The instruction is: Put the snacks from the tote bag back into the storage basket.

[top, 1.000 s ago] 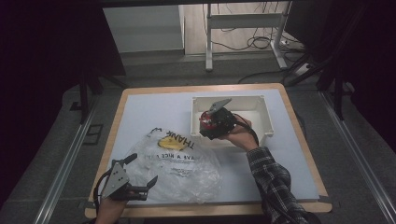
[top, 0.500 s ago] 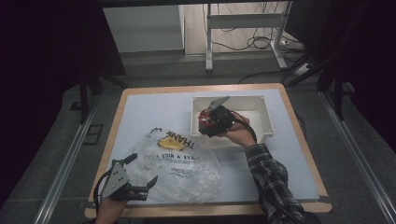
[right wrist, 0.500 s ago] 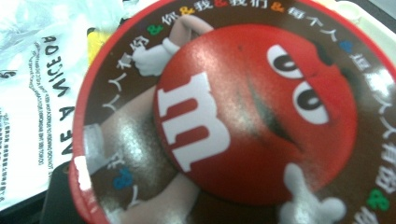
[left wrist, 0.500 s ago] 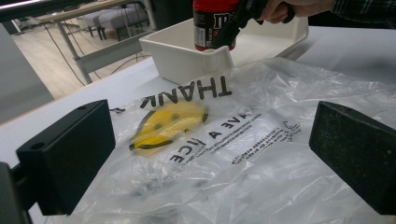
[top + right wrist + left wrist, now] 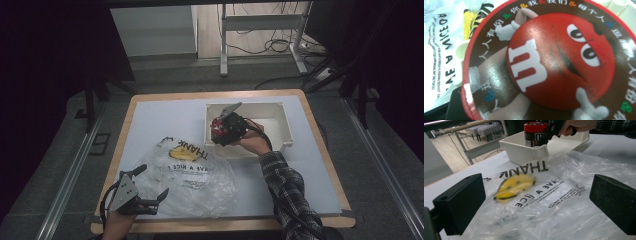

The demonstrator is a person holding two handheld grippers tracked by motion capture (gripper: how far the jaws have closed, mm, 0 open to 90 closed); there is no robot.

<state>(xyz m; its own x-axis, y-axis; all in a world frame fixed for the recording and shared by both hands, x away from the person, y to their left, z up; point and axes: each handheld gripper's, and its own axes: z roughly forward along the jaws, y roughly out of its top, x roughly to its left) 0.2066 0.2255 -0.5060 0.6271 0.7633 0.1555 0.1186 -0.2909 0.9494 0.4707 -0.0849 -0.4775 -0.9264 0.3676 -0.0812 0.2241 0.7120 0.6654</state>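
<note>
My right gripper [image 5: 222, 131] is shut on a red and brown M&M's candy tub [image 5: 218, 128] and holds it over the near left corner of a white bin [image 5: 280, 125]. From the right gripper view the tub's round lid [image 5: 554, 62] sits very close to the camera. The left gripper view shows the tub [image 5: 534, 133] above the bin's corner [image 5: 524, 151]. A clear plastic bag [image 5: 192, 172] with a yellow smiley and "THANK" print lies flat on the table. My left gripper [image 5: 150, 187] rests open at the bag's near left edge, jaws wide apart.
The table [image 5: 310, 175] is pale blue with a wooden rim. A white desk frame [image 5: 260, 22] and cables stand on the floor beyond it. Dark surroundings lie to both sides.
The right gripper with the tub has drifted slightly left and toward the bin's near corner. The left gripper has stayed put.
</note>
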